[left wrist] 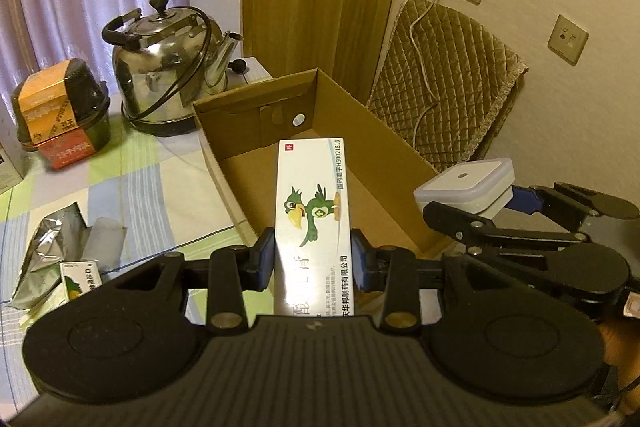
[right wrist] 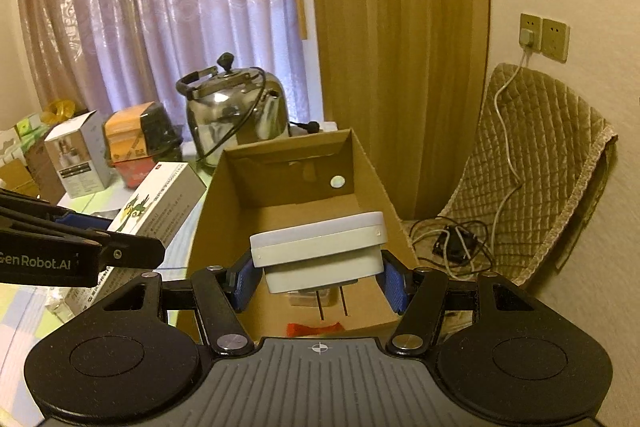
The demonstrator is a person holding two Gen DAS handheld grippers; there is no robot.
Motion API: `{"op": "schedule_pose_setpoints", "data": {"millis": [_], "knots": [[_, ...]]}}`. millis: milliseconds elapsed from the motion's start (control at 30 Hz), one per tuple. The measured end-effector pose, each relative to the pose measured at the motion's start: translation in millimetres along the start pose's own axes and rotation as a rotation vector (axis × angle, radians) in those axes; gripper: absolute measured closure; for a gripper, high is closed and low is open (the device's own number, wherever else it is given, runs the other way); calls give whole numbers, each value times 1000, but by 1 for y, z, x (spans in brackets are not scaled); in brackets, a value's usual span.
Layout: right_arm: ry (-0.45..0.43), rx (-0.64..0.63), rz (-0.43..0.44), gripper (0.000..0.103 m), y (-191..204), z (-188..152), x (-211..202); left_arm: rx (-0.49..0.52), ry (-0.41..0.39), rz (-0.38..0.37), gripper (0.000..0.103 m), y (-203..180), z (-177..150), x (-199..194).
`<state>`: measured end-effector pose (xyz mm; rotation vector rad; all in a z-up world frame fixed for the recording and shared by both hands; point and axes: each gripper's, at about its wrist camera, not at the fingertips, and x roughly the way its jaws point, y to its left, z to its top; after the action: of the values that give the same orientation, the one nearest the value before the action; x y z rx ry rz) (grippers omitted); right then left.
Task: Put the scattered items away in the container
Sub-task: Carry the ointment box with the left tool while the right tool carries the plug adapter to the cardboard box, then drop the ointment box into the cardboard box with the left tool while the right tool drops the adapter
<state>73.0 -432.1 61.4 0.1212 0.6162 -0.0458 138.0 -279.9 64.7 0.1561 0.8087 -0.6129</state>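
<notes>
A white oblong medicine carton with a green parrot (left wrist: 312,211) is clamped in the left tool (left wrist: 314,257) above the open brown cardboard box (left wrist: 372,131); beside it, a white square plastic plug-in device (right wrist: 320,247) is pinched by the right tool (right wrist: 320,279). Collision over the box is risked if both are lowered together.

The kettle (left wrist: 172,75) is polished, mirror-bright metal. The open box (left wrist: 376,147) is matt brown cardboard. The medicine carton (left wrist: 312,211) is smooth printed paperboard with a slight sheen. The white device (right wrist: 320,247) looks like matt plastic. A crinkled foil pouch (left wrist: 48,247) gleams.
</notes>
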Motion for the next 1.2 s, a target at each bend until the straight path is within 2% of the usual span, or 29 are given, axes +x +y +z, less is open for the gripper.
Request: {"op": "schedule_pose_setpoints", "data": {"millis": [700, 1200], "knots": [[20, 25, -37, 39, -30, 7, 43, -10, 49, -22, 70, 6, 22, 68], [57, 30, -28, 39, -31, -3, 70, -14, 81, 3, 70, 14, 20, 107]]}}
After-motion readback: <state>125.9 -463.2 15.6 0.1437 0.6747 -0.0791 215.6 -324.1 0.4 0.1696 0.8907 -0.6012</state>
